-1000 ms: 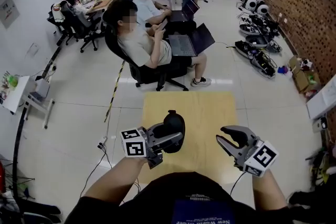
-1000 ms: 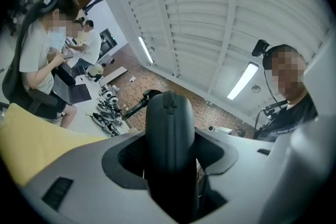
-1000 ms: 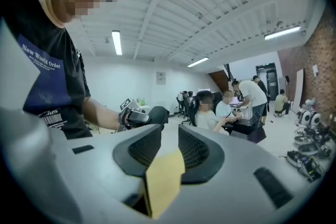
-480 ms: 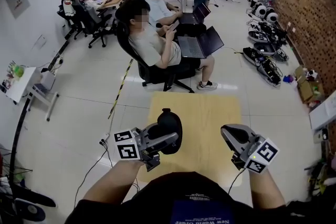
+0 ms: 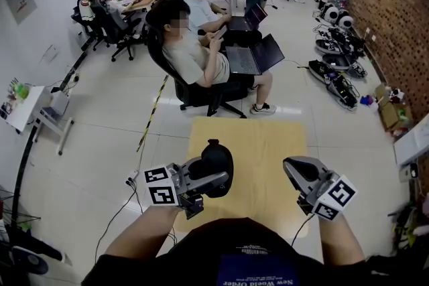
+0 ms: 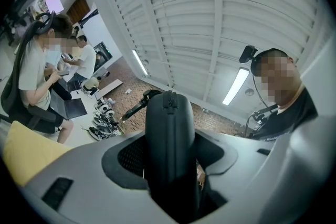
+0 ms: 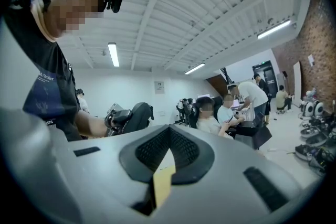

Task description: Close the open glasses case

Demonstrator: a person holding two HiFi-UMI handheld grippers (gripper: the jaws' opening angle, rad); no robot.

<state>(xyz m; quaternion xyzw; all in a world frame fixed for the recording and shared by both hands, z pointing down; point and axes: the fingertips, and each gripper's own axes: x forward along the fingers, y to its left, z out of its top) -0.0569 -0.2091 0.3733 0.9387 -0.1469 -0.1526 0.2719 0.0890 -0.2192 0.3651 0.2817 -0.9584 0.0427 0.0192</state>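
- left gripper (image 5: 214,178): grey moulded plastic body with smooth, rounded shoulders; its jaws are clamped on the glasses case (image 5: 216,159), one on each broad face.
- glasses case: black, matt, hard-shell oval with rounded ends. in the left gripper view it stands edge-on between the jaws, and a zip seam runs up the middle of its narrow edge. the two halves lie together along that seam, with no gap seen.
- location of case: held in the air above the near left part of the table (image 5: 268,144), not touching it, with its upper end pointing away from the person.
- right gripper (image 5: 289,163): same grey moulded form, tapering to a blunt point; jaws fully together with nothing between them. its dark pads (image 7: 181,150) have a fine cross-hatched texture and meet at the tips, while a thin sliver of yellow table shows through lower down.
- the right gripper hangs over the near right part of the table, well apart from the case.
- marker cubes: a white cube with black square patterns sits at the rear of each gripper, the left cube (image 5: 161,186) and the right cube (image 5: 335,197), both with flat faces and sharp edges.
- table: rectangular, with a pale yellow wood-look top that is smooth and plain.
- floor (image 5: 100,144): glossy pale tiles.
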